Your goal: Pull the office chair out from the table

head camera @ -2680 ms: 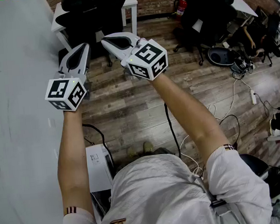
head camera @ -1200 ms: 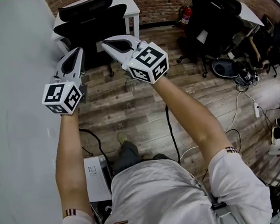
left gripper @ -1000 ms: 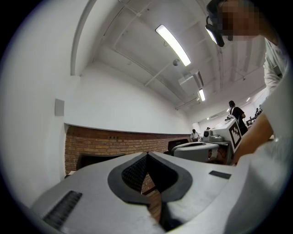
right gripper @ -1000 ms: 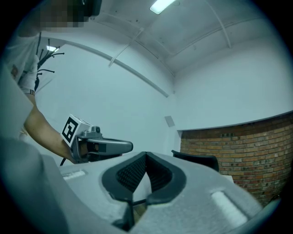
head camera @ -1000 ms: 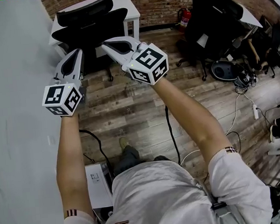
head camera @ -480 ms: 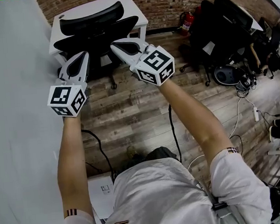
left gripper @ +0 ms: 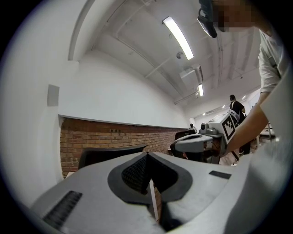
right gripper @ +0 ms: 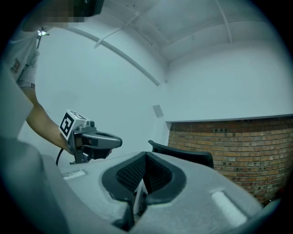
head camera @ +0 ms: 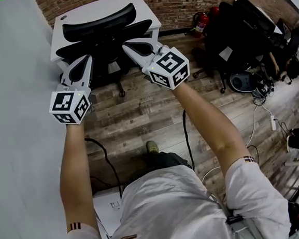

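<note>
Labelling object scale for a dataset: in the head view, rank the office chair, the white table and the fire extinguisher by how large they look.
1. office chair, largest as seen.
2. white table, though the chair hides much of it, so this order is unsure.
3. fire extinguisher, clearly smallest.

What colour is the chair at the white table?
The chair is black. It shows best in the head view.

Distance to office chair (head camera: 100, 29) reduced.
Formerly over floor, the left gripper (head camera: 87, 58) and right gripper (head camera: 126, 45) now overlap its backrest.
</note>
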Available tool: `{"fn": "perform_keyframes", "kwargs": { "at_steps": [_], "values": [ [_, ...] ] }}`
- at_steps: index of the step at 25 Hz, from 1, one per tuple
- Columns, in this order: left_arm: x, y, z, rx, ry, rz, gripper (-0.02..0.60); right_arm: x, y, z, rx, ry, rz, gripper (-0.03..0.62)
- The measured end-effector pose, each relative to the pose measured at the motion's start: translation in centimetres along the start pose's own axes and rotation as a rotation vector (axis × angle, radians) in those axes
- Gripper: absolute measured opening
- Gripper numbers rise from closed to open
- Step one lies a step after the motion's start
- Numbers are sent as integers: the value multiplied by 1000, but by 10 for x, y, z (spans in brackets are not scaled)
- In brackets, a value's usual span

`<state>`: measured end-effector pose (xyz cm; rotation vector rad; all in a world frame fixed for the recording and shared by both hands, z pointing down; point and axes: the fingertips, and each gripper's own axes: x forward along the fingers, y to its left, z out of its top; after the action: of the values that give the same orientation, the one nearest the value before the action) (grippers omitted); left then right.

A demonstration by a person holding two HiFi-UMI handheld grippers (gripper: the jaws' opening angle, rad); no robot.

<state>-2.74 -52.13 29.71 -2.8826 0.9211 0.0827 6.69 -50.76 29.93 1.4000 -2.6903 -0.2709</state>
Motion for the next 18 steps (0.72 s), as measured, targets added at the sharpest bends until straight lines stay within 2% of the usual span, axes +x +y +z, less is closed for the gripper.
{"fn": "perform_keyframes", "kwargs": {
  "at_steps": [12, 18],
  "values": [
    [52, 42, -19, 5, 4, 71, 0, 26, -67, -22, -31, -6, 0, 3],
    [70, 56, -28, 47, 54, 106, 3, 30, -101, -33, -58, 17, 11, 3]
  ]
}}
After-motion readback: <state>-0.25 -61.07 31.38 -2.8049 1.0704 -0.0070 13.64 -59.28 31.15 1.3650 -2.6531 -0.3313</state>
